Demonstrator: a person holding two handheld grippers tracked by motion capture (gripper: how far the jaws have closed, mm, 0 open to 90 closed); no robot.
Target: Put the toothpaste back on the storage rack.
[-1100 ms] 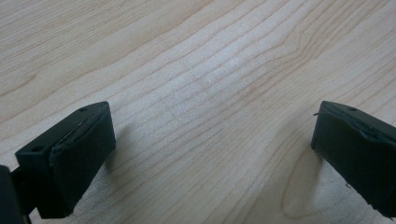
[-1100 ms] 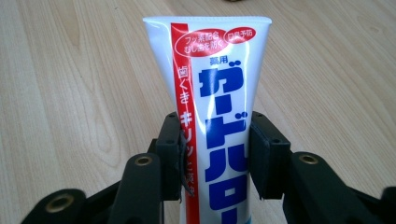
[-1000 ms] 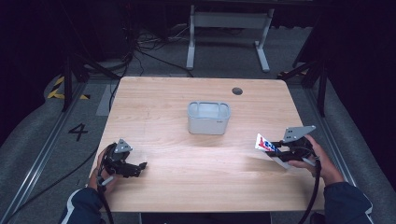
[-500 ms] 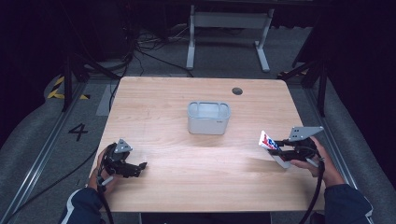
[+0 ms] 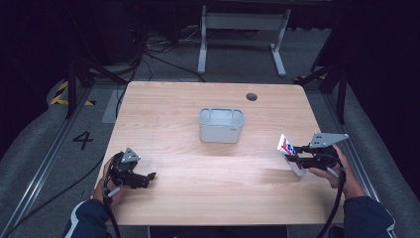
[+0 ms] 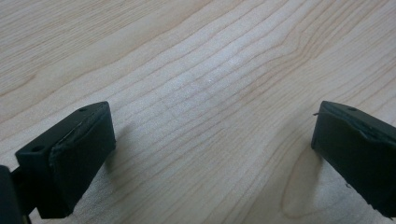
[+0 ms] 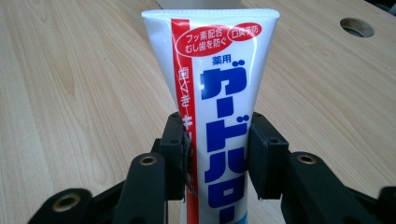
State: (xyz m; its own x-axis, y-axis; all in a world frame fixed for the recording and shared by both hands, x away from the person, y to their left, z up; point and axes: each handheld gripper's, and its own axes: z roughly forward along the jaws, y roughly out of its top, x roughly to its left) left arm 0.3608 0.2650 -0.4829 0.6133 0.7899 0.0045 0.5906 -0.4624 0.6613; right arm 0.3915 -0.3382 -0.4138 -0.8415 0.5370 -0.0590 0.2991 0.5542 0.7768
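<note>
A white plastic toothpaste tube with red and blue print (image 7: 219,116) is clamped between the jaws of the right gripper (image 5: 297,157), near the right edge of the light wooden table (image 5: 208,198). The left gripper (image 5: 148,177) is held near the front left corner, jaws spread wide with nothing between them. Bare tabletop lies between both and the grey rectangular plastic bin (image 5: 221,125) at the centre.

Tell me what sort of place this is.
Probably a lab or recording workspace: a bare wooden table, cables trailing across grey floor, hazard tape beside a painted floor number.
</note>
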